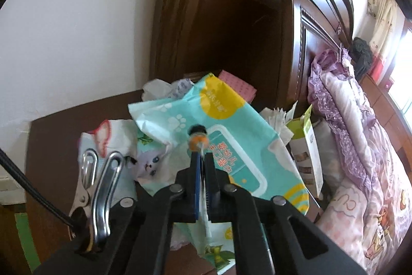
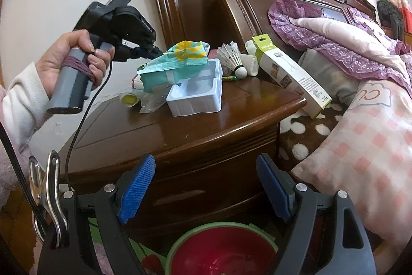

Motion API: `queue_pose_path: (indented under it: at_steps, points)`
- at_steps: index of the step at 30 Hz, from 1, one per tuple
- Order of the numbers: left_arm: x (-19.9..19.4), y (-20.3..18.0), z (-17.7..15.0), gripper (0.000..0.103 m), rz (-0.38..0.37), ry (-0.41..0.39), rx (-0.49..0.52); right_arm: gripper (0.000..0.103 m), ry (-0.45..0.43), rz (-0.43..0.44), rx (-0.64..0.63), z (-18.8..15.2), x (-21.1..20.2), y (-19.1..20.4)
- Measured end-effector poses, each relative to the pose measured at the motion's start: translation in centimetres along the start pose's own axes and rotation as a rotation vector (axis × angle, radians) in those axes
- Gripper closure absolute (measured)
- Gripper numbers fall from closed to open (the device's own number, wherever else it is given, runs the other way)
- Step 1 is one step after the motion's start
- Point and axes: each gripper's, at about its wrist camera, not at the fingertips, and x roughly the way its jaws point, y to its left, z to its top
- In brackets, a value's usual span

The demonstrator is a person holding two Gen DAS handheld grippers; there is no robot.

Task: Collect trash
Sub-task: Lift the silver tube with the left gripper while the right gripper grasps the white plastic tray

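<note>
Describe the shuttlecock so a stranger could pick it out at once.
Start at the dark wooden nightstand beside the bed. Toward its back, just right of the white plastic tray and left of the leaning green-and-white box, lies the shuttlecock. It is the only item with a fan of white feathers, a black band and a round white cork tip.

— What trash have I got here?
— A teal wet-wipes pack (image 1: 219, 130) with yellow patches, crumpled, lifted off the nightstand (image 2: 180, 125) at its ten o'clock corner.
— And under it?
— A white plastic tray (image 2: 198, 94) lying flat, a crinkled clear wrapper (image 2: 152, 103) at its nine o'clock, touching.
</note>
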Motion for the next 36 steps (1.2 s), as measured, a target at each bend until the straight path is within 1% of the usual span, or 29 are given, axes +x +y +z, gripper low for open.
queue_pose_path:
  at_steps: [4, 11, 14, 18, 23, 25, 27, 31, 34, 36]
  points:
    - [-1.8, 0.2, -0.1, 0.100, 0.003, -0.024, 0.005, 0.020, -0.005, -0.001, 0.005, 0.0, -0.1, 0.1]
    - [-4.2, 0.6, -1.5, 0.100, 0.011, -0.026, 0.052, 0.020, -0.016, -0.003, -0.005, 0.0, -0.6, 0.5]
    - [-5.1, 1.4, -3.4, 0.100, 0.003, -0.005, 0.056, 0.020, -0.023, -0.003, -0.006, 0.0, -0.8, 0.7]
    - [-5.5, 2.9, -6.4, 0.100, 0.000, 0.019, 0.037, 0.020, -0.030, -0.005, -0.004, -0.1, -1.2, 0.7]
    - [-4.3, 3.9, -9.7, 0.100, 0.041, 0.062, 0.053, 0.020, -0.028, -0.011, -0.013, -0.2, -1.4, 1.1]
    - [-3.5, 4.5, -10.9, 0.100, 0.021, 0.100, 0.033, 0.020, -0.026, -0.013, -0.020, -0.2, -1.4, 1.2]
    - [-3.1, 4.7, -11.7, 0.098, 0.021, 0.108, 0.035, 0.020, -0.022, -0.013, -0.026, -0.2, -1.4, 1.2]
    - [-3.4, 4.1, -12.7, 0.096, 0.009, 0.104, 0.082, 0.020, 0.001, 0.018, -0.038, 1.0, -1.0, 1.2]
    - [-3.2, 3.7, -13.2, 0.090, -0.007, 0.111, 0.099, 0.020, 0.018, 0.048, -0.053, 3.1, -0.5, 1.0]
    - [-2.8, 3.6, -13.6, 0.083, -0.010, 0.120, 0.100, 0.020, 0.024, 0.070, -0.052, 4.8, -0.1, 0.7]
